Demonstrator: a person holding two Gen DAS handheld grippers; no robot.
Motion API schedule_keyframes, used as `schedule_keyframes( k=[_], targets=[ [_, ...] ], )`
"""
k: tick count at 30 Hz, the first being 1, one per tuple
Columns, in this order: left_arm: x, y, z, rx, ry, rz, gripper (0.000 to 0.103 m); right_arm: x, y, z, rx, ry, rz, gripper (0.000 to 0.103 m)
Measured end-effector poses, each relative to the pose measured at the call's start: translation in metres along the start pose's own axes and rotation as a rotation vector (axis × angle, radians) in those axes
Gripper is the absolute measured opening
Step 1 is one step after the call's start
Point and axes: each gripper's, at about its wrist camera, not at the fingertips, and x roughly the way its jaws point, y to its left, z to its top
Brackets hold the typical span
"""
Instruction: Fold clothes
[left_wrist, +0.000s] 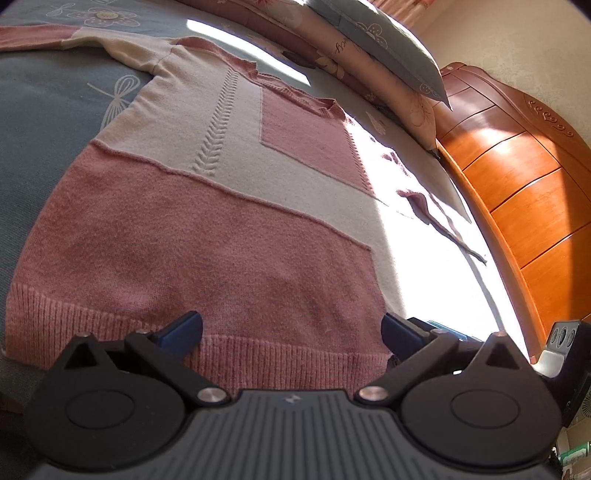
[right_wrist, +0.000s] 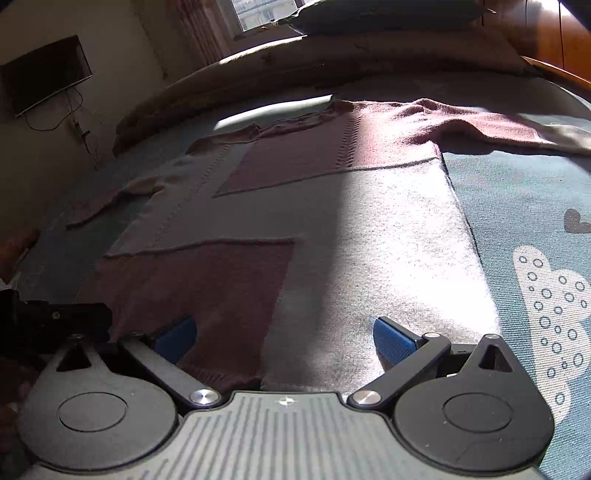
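Both hand-held grippers, left (left_wrist: 291, 332) and right (right_wrist: 284, 338), spread wide over flat pink-and-cream sweater (left_wrist: 207, 206).

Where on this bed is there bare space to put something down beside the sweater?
Bare blue bedspread lies right of the sweater, below its spread sleeve. More bedspread shows left of the sweater in the left wrist view, under the other sleeve. The far end is crowded with pillows against the headboard.

The sweater (left_wrist: 207, 236) is showing fuzzy matt knit, ribbed at its hem. The bedspread (right_wrist: 517, 206) is looking like smooth printed cloth. The headboard (left_wrist: 517, 184) is gleaming as glossy varnished wood.
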Motion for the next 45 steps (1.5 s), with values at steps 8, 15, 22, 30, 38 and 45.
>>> schedule_keyframes(
  k=[8,15,22,30,38,45],
  targets=[
    [0.025,0.021,0.029,-0.071,-0.054,0.044,0.102,0.003,0.000,0.000,-0.011,0.000,-0.013,0.103],
    [0.001,0.015,-0.016,-0.035,-0.031,0.022,0.102,0.001,-0.002,0.002,0.011,0.001,-0.003,0.103],
    [0.015,-0.010,0.015,-0.012,-0.059,-0.076,0.102,0.003,0.000,0.000,0.003,0.000,-0.018,0.103],
    [0.043,-0.009,-0.005,-0.052,-0.003,-0.124,0.102,0.003,-0.001,0.002,-0.002,0.000,-0.021,0.103],
    [0.009,-0.011,-0.008,-0.009,-0.038,-0.118,0.102,0.000,-0.003,0.001,-0.001,-0.003,-0.025,0.103],
    [0.035,-0.005,0.003,-0.027,-0.017,-0.078,0.102,0.005,-0.001,0.001,-0.021,-0.001,-0.046,0.103]
  ],
)
